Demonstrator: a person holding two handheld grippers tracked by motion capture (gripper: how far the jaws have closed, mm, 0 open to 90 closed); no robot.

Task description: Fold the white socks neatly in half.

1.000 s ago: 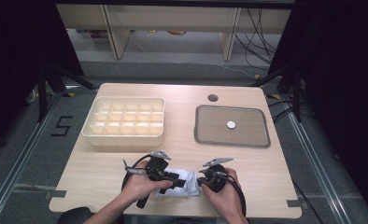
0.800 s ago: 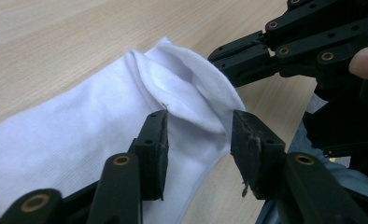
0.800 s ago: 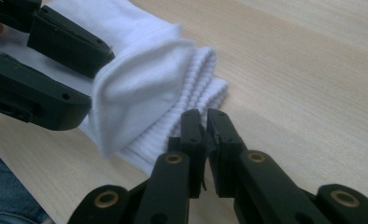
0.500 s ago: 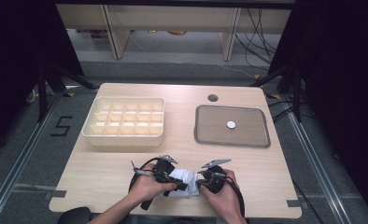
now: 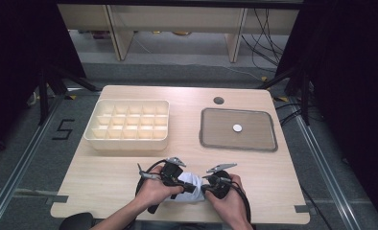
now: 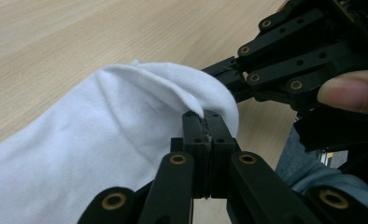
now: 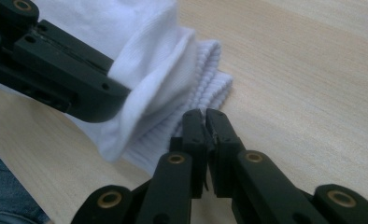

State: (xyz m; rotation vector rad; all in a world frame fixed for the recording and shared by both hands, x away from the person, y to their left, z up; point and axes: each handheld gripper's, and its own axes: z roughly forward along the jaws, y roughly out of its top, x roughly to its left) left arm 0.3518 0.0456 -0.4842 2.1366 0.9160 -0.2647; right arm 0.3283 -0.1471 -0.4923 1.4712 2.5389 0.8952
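A white sock (image 5: 191, 184) lies bunched near the table's front edge, between my two hands. My left gripper (image 5: 194, 188) comes at it from the left; its jaws have just been closing and now pinch a fold of the smooth fabric (image 6: 126, 140). In the left gripper view the jaw tips (image 6: 205, 117) meet with cloth caught between them. My right gripper (image 5: 205, 189) reaches in from the right. Its jaws (image 7: 205, 114) have eased closer together and sit shut on the ribbed cuff (image 7: 205, 84). The two grippers' tips are almost touching.
A cream box with several compartments (image 5: 127, 125) stands at the back left. A grey flat tray (image 5: 254, 139) at the back right holds a small white disc (image 5: 237, 128). A round hole (image 5: 218, 100) marks the table's far edge. The front edge is just below my hands.
My left gripper has slid a little right and toward the front edge, onto the sock, and its jaws have shut on the fabric. The right hand has stayed put.
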